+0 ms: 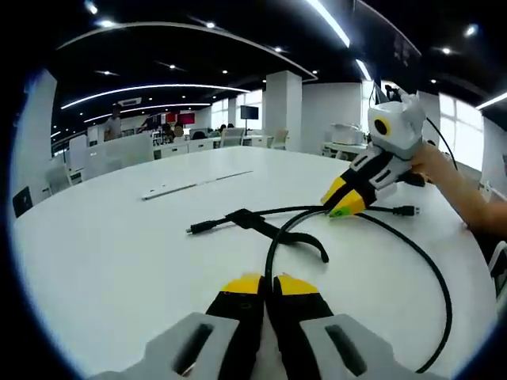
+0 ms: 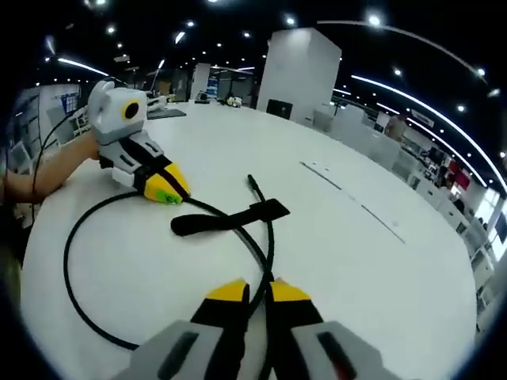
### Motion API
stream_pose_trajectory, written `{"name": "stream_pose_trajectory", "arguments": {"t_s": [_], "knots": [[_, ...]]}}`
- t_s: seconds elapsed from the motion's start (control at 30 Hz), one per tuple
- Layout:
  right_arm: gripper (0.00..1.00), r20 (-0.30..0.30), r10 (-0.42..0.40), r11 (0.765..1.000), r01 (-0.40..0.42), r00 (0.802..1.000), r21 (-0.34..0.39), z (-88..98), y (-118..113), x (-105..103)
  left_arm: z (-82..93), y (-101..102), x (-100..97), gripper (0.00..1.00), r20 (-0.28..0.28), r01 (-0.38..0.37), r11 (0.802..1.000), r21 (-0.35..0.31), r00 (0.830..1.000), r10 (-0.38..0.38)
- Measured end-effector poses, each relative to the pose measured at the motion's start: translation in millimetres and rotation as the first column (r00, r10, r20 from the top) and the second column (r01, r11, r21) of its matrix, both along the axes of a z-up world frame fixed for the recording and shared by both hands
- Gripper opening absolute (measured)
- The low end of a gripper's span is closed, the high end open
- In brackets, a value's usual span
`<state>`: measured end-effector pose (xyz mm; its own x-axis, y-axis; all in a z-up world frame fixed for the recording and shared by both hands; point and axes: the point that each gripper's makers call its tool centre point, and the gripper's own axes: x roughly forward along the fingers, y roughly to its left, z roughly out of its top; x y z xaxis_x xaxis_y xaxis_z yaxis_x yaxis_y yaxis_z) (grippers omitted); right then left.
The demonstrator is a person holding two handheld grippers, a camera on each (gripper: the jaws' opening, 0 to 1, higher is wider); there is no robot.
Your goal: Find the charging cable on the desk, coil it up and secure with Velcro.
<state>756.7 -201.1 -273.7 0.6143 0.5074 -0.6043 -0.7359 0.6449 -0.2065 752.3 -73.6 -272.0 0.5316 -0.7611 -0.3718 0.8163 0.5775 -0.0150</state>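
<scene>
Much of the black charging cable (image 1: 412, 261) is cut off or covered: in the left gripper view its loop is carried off past the lower right edge, and the stretch nearest the cam is hidden between the yellow-tipped fingers of the left gripper (image 1: 268, 283). These fingers are seen pressed nearly together w/ the cable running up out of the slit between them, so the cable is pinched there. In the right gripper view the same is seen for the right gripper (image 2: 252, 289): tips close together, cable (image 2: 75, 277) gripped in the gap and passing under the gripper body, out of sight. From there the cable is swept out left in a wide loop on the white desk (image 2: 356, 261) and back toward the other gripper ahead-left. The black Velcro strap (image 2: 230, 219) is laid flat across the cable just ahead of the right gripper's tips; whether it is fixed to the cable can't be told. One plug end (image 1: 200, 229) is seen ahead-left of the left gripper, another (image 1: 407, 210) ahead-right, beyond the opposite gripper's tips; connector types too small to make out. A green label is carried on each opposite gripper's tip; its print is unreadable. A hand (image 1: 434, 162) is partly hidden behind that gripper. Background desks, chairs and red screens are blurred, no text legible.
</scene>
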Motion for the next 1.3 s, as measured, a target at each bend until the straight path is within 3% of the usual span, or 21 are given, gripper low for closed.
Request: {"name": "stream_pose_trajectory", "arguments": {"t_s": [0.5,0.8,1.3], "knots": [[0.09,0.003,0.133,0.991,-0.133,0.991,-0.011,9.9,40,13,-0.1,0,-0.2,0.06,-0.001,0.000,1.000,-0.003,1.000,0.000],[0.09,-0.012,0.312,0.948,-0.312,0.950,-0.066,4.8,64,25,-0.7,0,0.9,0.06,0.002,0.002,1.000,-0.002,1.000,-0.002],[0.09,-0.019,0.399,0.917,-0.399,0.917,-0.027,1.1,80,30,-0.6,-2,3.3,0.06,0.005,0.005,1.000,0.000,1.000,-0.005]]}}
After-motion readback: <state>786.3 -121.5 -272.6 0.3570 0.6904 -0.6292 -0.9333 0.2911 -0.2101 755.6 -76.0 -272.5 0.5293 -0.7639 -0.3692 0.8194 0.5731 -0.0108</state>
